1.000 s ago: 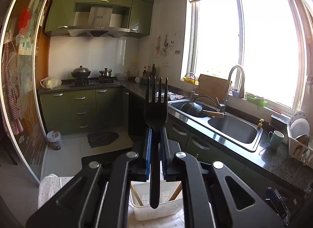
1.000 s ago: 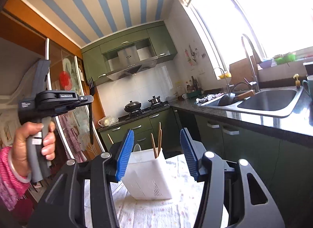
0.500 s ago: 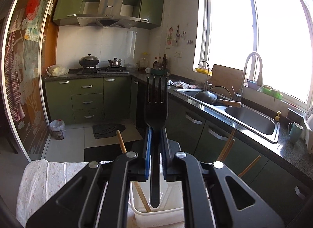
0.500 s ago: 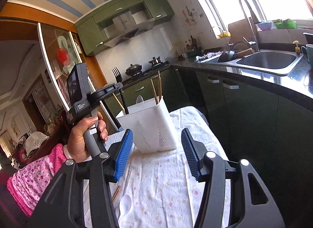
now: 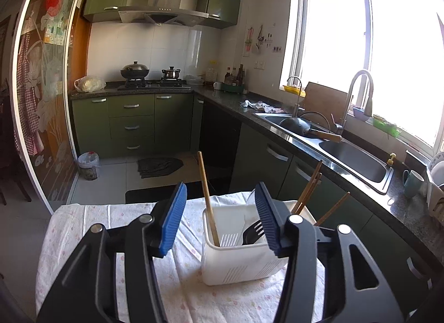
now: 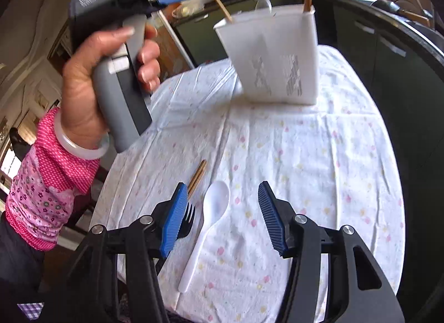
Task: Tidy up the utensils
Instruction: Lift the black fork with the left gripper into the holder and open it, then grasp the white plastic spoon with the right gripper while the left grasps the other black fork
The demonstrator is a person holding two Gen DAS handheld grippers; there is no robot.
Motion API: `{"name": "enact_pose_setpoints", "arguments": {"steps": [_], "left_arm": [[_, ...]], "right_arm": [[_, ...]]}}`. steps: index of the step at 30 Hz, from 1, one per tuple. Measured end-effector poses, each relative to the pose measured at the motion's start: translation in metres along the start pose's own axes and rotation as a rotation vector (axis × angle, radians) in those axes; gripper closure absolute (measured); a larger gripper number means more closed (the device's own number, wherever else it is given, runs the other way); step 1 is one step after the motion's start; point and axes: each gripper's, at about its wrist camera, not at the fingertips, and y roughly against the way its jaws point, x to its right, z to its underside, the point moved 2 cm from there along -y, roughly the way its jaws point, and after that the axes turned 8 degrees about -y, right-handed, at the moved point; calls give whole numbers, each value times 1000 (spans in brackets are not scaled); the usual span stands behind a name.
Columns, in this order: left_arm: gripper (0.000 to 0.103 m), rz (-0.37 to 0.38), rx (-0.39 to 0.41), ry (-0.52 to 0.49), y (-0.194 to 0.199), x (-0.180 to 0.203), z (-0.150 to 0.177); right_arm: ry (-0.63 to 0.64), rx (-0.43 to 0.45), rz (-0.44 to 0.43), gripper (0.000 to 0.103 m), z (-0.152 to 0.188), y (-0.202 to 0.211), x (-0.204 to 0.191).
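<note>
Left tool (image 5: 220, 213): jaws wide apart, holding nothing, above the white utensil holder (image 5: 238, 256), which contains a black fork (image 5: 254, 232) and chopsticks (image 5: 206, 198). Right tool (image 6: 220, 219): jaws wide apart, holding nothing, over a white spoon (image 6: 208, 226) on the worktop (image 6: 319, 170).

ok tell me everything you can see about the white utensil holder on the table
The utensil holder is a white plastic tub, roughly rectangular, with slotted vents low on its walls and an inner divider. It stands upright on the flowered tablecloth near the table's far end. Wooden chopsticks lean out of it, a black fork lies inside with its tines up, and a pale spoon peeks above the rim. The open left hand-held gripper hovers over it; neither gripper holds it.
</note>
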Motion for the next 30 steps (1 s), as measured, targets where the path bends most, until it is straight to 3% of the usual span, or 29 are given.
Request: {"name": "enact_pose_setpoints", "arguments": {"steps": [6, 11, 15, 22, 25, 30], "left_arm": [[47, -35, -155, 22, 45, -38, 35], [43, 0, -347, 29, 61, -58, 83], [43, 31, -471, 57, 67, -71, 115], [41, 43, -592, -10, 72, -60, 145], [40, 86, -655, -12, 72, -49, 157], [40, 144, -760, -32, 75, -24, 183]], "right_arm": [[5, -296, 70, 61, -1, -53, -13], [-21, -427, 166, 62, 0, -85, -17], [11, -450, 245, 65, 6, -102, -28], [62, -476, 353, 83, 10, -115, -41], [80, -458, 377, 91, 9, -114, -38], [17, -423, 313, 92, 7, -96, -17]]}}
